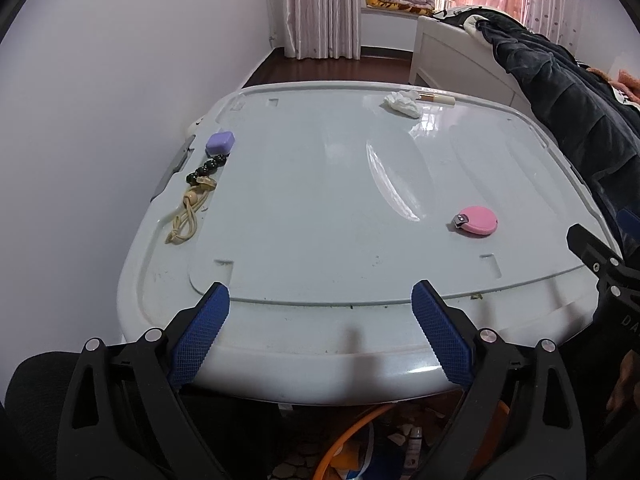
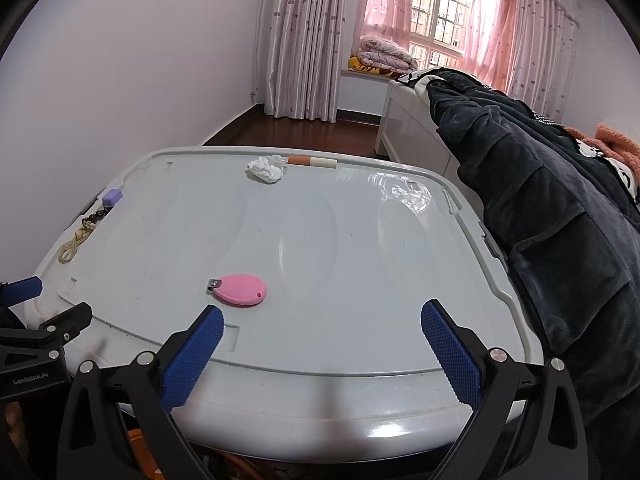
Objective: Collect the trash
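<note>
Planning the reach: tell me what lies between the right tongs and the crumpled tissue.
In the right wrist view, only the pink nail clipper lies between the right tongs and crumpled tissue; otherwise bare lid.

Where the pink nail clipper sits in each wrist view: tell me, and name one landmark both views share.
Left wrist view: pink nail clipper lies right of centre on the grey lid, ahead of the right fingertip.
Right wrist view: pink nail clipper lies left of centre, just beyond the left fingertip.
Shared landmark: the crumpled tissue at the lid's far edge.
</note>
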`<state>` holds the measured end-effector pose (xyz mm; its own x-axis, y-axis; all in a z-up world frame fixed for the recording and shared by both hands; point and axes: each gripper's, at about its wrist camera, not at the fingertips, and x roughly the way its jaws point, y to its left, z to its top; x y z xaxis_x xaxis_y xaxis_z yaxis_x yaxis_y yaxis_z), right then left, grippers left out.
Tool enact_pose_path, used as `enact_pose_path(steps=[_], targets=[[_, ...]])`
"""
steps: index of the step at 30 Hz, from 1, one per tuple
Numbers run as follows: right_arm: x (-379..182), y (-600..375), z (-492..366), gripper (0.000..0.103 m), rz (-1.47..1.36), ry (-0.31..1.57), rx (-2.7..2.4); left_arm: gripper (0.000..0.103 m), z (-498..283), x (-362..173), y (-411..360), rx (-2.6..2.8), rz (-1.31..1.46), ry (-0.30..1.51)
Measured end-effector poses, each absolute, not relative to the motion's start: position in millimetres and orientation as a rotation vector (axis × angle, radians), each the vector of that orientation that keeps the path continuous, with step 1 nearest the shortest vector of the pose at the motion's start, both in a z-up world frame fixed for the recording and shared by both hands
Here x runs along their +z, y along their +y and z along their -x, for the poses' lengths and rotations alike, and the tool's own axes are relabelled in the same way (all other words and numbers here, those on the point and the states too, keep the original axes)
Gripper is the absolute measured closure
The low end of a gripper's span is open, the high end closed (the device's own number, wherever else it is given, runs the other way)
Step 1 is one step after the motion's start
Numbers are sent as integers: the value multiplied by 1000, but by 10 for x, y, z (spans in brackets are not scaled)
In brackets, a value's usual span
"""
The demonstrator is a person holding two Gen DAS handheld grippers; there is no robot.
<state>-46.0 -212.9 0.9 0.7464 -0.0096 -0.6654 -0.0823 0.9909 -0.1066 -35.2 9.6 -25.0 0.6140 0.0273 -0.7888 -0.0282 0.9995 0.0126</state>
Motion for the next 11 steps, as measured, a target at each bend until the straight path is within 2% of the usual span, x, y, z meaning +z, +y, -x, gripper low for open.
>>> enact_pose_path(steps=[11], targets=[[13,-2186,445,5,121,727,31,13,339,-251,142,38,38,921]])
